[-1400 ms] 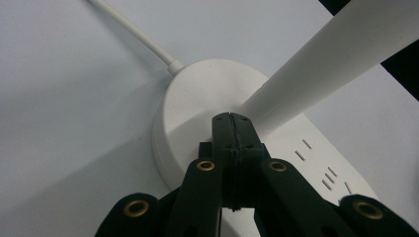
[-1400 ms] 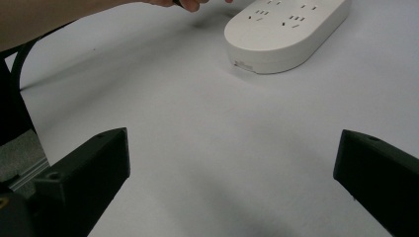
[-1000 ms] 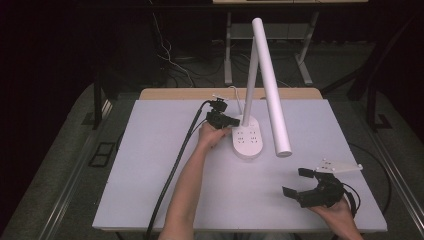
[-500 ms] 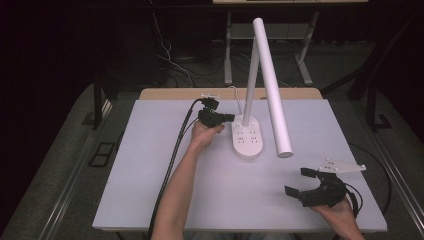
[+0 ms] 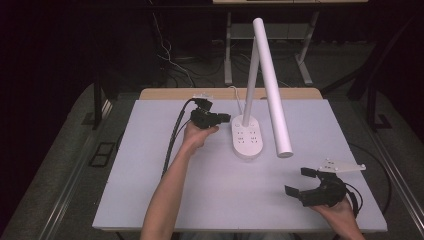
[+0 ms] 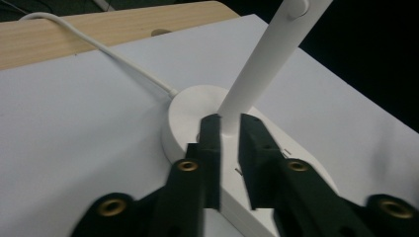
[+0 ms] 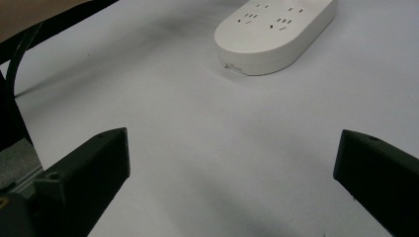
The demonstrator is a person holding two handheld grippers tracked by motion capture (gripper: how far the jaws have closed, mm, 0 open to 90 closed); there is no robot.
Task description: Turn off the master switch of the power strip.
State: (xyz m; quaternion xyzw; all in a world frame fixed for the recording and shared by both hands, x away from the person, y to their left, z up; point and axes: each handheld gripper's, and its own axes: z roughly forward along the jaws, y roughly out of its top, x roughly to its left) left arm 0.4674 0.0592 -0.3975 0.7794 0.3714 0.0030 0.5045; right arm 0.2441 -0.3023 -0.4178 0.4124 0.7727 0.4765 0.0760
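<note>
Left gripper: jaws parted a narrow gap, just been opening, nothing between the pads; tips sit just before the foot of the lamp stem, apart from it. Seen from above, this gripper points toward the stem from the table's left.

Right gripper: jaws spread wide, empty, resting low near the front right corner, well apart from the lamp.

Desk lamp: white, oval base with socket outlets at table centre-back; upright stem and long tubular head slanting down toward the front; white cord trailing off the back edge.

Handling note: judged a release or re-grip at the stem. Widen the jaws well past the stem before closing again, approach level, keep clear of the cord.

Surface: pale grey-white tabletop, wooden strip along the back.

Room: dark, floor cables and desk legs behind.
</note>
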